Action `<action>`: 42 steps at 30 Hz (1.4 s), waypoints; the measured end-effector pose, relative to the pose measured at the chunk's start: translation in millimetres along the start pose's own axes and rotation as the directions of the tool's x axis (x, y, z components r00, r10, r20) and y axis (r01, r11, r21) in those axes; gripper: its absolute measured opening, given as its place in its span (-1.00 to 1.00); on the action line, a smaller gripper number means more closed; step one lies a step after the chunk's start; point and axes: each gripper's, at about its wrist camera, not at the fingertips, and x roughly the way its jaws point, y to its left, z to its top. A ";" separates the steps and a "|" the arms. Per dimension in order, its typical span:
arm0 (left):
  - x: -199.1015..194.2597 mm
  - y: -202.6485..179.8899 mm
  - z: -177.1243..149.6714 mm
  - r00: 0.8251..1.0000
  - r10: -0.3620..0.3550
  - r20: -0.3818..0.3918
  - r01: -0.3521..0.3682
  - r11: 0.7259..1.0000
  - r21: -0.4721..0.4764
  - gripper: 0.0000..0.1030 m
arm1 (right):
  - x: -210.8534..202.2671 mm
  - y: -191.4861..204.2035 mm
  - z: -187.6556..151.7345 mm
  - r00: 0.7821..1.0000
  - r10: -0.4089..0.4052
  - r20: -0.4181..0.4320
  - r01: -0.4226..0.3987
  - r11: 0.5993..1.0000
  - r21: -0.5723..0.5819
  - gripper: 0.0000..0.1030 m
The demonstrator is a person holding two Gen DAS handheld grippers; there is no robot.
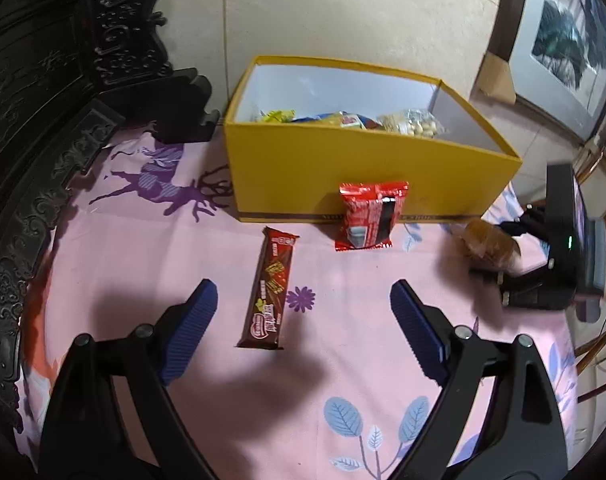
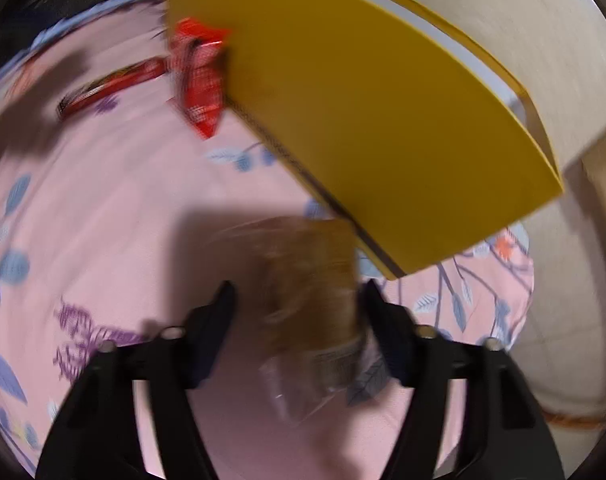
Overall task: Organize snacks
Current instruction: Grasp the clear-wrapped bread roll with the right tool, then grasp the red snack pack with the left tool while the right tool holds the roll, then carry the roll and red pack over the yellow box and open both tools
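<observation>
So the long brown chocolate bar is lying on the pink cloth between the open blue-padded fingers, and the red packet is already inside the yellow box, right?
Not quite. The left wrist view shows the red packet outside the yellow box, leaning against its front wall on the pink cloth. The rest holds: the chocolate bar lies on the cloth between the open left gripper fingers.

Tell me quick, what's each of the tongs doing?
Left tongs: open, empty, over the brown bar.
Right tongs: around the clear-wrapped pastry; grip cannot be told, too blurred.
</observation>
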 end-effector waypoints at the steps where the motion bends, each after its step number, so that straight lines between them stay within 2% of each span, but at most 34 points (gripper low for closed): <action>1: 3.7 -2.4 -1.2 1.000 0.002 -0.003 -0.002 1.000 0.009 0.75 | 0.2 -10.1 1.4 1.000 0.022 0.007 -0.023 0.998 0.061 -0.16; 3: 8.0 -5.8 -2.3 1.000 0.001 -0.005 -0.001 1.000 0.012 0.75 | 0.1 -16.7 1.6 0.999 0.033 0.018 -0.035 0.993 0.112 -0.20; 6: 14.6 -14.1 -1.8 1.000 -0.011 0.010 0.011 1.000 0.020 0.75 | -2.6 -5.7 -0.8 0.999 -0.020 0.032 0.017 0.994 0.104 -0.25; 8: 22.3 -21.8 0.5 0.999 -0.017 0.034 0.016 0.999 0.029 0.75 | -10.4 -1.7 -2.8 0.998 -0.007 0.060 -0.004 0.984 0.180 -0.26; 12: 45.4 -41.1 5.0 0.997 -0.009 0.083 0.004 0.998 0.059 0.75 | -29.2 12.0 -16.5 0.994 0.017 0.112 -0.054 0.939 0.339 -0.25; 15: 73.3 -57.9 9.3 0.997 -0.002 0.082 -0.005 0.996 0.090 0.75 | -43.1 27.6 -28.1 0.990 0.028 0.135 -0.085 0.896 0.436 -0.25; 19: 109.7 -70.4 20.2 0.998 0.005 0.055 -0.009 0.997 0.074 0.75 | -58.2 43.8 -43.8 0.990 0.031 0.136 -0.095 0.861 0.499 -0.25; 23: 124.6 -73.9 31.8 0.997 -0.004 0.072 0.000 0.999 0.055 0.73 | -68.7 48.2 -54.6 0.989 0.046 0.139 -0.116 0.826 0.551 -0.25; 26: 125.6 -69.1 30.7 0.995 0.003 0.101 -0.006 1.000 0.029 0.61 | -74.0 50.2 -56.7 0.988 0.045 0.150 -0.123 0.812 0.570 -0.25; 27: 124.6 -66.6 28.9 0.994 0.007 0.106 -0.010 1.000 0.026 0.38 | -75.5 50.3 -55.5 0.987 0.041 0.154 -0.123 0.809 0.575 -0.25; 28: 125.5 -60.2 27.3 0.996 -0.016 0.085 0.016 1.000 0.003 -0.04 | -74.9 50.5 -52.4 0.987 0.042 0.158 -0.126 0.807 0.577 -0.25; 29: 127.4 -55.3 26.2 0.997 -0.030 0.068 0.031 0.999 -0.015 -0.12 | -75.6 49.9 -50.9 0.986 0.042 0.163 -0.130 0.803 0.581 -0.25; 36: 102.3 -47.6 17.3 0.993 -0.071 0.096 0.071 0.997 0.003 -0.12 | -91.3 44.1 -34.1 0.974 0.025 0.224 -0.153 0.803 0.576 -0.25; 42: 39.1 -40.0 19.5 0.980 -0.096 0.172 0.094 0.995 0.020 -0.12 | -122.7 30.4 -9.5 0.948 -0.021 0.319 -0.173 0.806 0.566 -0.25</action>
